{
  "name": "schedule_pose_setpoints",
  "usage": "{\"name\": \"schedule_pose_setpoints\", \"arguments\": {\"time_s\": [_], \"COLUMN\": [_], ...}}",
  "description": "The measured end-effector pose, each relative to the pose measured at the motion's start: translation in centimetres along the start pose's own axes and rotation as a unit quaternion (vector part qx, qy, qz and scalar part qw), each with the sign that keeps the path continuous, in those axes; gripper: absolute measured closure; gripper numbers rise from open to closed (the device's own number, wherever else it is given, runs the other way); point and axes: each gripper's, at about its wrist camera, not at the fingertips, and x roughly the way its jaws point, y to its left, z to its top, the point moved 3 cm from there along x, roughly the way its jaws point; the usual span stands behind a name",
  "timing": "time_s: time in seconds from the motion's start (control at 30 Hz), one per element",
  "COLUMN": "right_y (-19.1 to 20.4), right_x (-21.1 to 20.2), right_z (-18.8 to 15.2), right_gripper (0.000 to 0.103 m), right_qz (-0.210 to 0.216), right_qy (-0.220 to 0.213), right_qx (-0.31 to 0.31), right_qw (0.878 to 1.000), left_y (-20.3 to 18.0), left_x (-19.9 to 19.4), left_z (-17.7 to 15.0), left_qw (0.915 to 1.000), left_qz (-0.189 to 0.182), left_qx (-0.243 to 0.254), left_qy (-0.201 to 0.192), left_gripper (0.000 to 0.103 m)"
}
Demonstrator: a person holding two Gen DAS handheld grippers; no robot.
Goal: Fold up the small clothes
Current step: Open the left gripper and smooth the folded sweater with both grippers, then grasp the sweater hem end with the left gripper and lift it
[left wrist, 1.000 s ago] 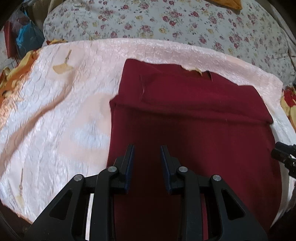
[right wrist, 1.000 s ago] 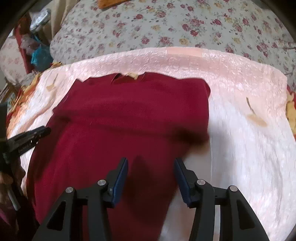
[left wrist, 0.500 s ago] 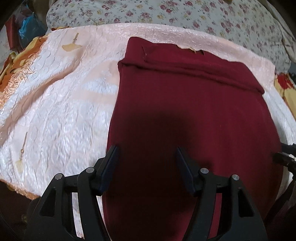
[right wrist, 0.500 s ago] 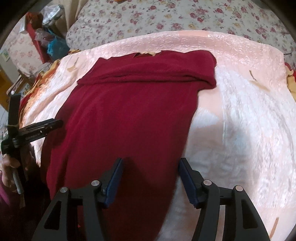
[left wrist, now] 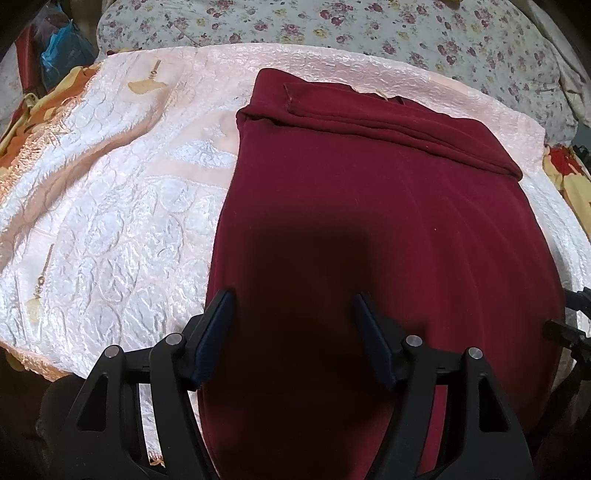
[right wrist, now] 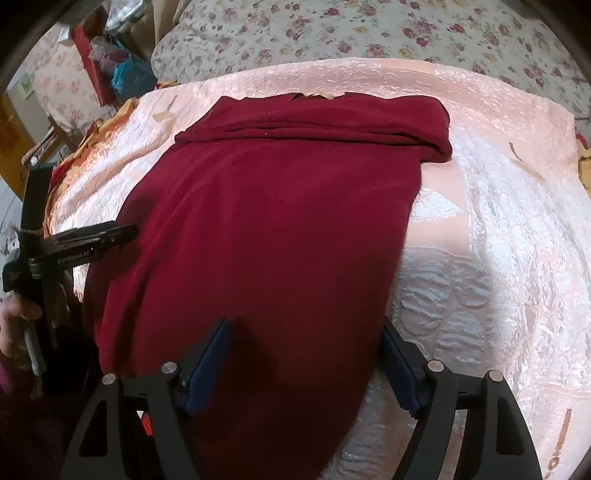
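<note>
A dark red garment (left wrist: 369, 206) lies flat on a shiny pink quilt (left wrist: 110, 206), its far end folded over into a thick band (left wrist: 388, 122). It also shows in the right wrist view (right wrist: 280, 229) with the folded band (right wrist: 314, 125) at the far end. My left gripper (left wrist: 291, 306) is open and empty above the garment's near left part. My right gripper (right wrist: 306, 332) is open and empty above the garment's near right edge. The left gripper (right wrist: 92, 240) shows at the left of the right wrist view.
The quilt (right wrist: 498, 240) covers a bed. A floral bedspread (left wrist: 369, 33) lies behind it. Bags and clutter (right wrist: 118, 70) stand at the far left. Yellow-orange cloth (left wrist: 33, 114) borders the quilt's left side.
Both grippers have opened wider and pulled back toward the near end of the garment. The garment lies as before.
</note>
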Motion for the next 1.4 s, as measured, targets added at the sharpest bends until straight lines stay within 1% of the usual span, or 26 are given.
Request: {"name": "schedule_pose_setpoints", "arguments": {"time_s": [0.17,0.37,0.43,0.57,0.63,0.67,0.73,0.83,0.9,0.97,1.03,1.1,1.17,1.3,1.4], "right_y": [-0.2,0.4,0.4,-0.1,-0.2,-0.1,-0.1,0.2,0.5,0.7,1.0,1.3,1.6,1.9,2.2], "right_x": [-0.6,-0.8,-0.9,-1.7,-2.0,-2.1,-2.2,-2.3,-2.2,-1.9,-1.9,-2.1,-1.9,-0.9,-0.9], "right_z": [-0.5,-1.2,-1.4,-2.3,-2.8,-3.1,-3.7,-4.7,-5.4,-6.1,-6.4,-6.4,-6.2,-6.3,-6.0], "right_gripper": [0.027,0.027,0.027,0.027,0.027,0.027,0.027,0.027,0.027,0.027,0.028,0.038,0.040,0.043,0.043], "right_qz": [0.016,0.020,0.029,0.054,0.067,0.072,0.089,0.124,0.146,0.161,0.174,0.197,0.216,0.217,0.213], "right_qy": [0.006,0.023,0.024,0.022,0.024,0.026,0.035,0.051,0.059,0.066,0.065,0.061,0.054,0.063,0.062], "right_qx": [0.005,-0.017,-0.015,0.001,0.002,0.001,-0.001,0.001,0.000,0.003,0.004,0.005,0.011,0.010,0.002], "right_qw": [1.000,0.999,0.999,0.998,0.997,0.997,0.995,0.991,0.988,0.985,0.983,0.979,0.975,0.974,0.975], "left_y": [0.0,-0.1,0.0,0.8,1.0,1.0,0.6,0.1,0.4,1.1,2.3,3.3,3.4,2.6,2.7], "left_x": [-0.3,-0.3,-0.5,-1.6,-2.2,-2.4,-3.0,-3.5,-3.6,-3.7,-3.9,-3.9,-3.8,-3.6,-3.2], "left_z": [-0.6,-0.8,-0.9,-1.5,-2.1,-2.4,-3.3,-4.6,-5.3,-5.7,-5.9,-6.1,-6.3,-6.7,-6.7], "left_qw": [0.9999,0.9995,0.9992,0.9979,0.9976,0.9974,0.9974,0.9968,0.9970,0.9973,0.9980,0.9978,0.9973,0.9968,0.9965], "left_qz": [-0.017,-0.024,-0.032,-0.054,-0.058,-0.058,-0.049,-0.028,-0.009,-0.003,-0.014,-0.020,-0.024,-0.014,-0.012], "left_qx": [0.002,0.014,0.015,-0.001,-0.004,-0.002,0.018,0.054,0.057,0.046,0.017,-0.008,-0.015,0.021,0.018], "left_qy": [-0.003,0.013,0.021,0.034,0.038,0.042,0.049,0.052,0.052,0.057,0.059,0.063,0.068,0.076,0.081], "left_gripper": [0.032,0.031,0.031,0.031,0.031,0.031,0.031,0.031,0.031,0.031,0.031,0.031,0.031,0.031,0.031]}}
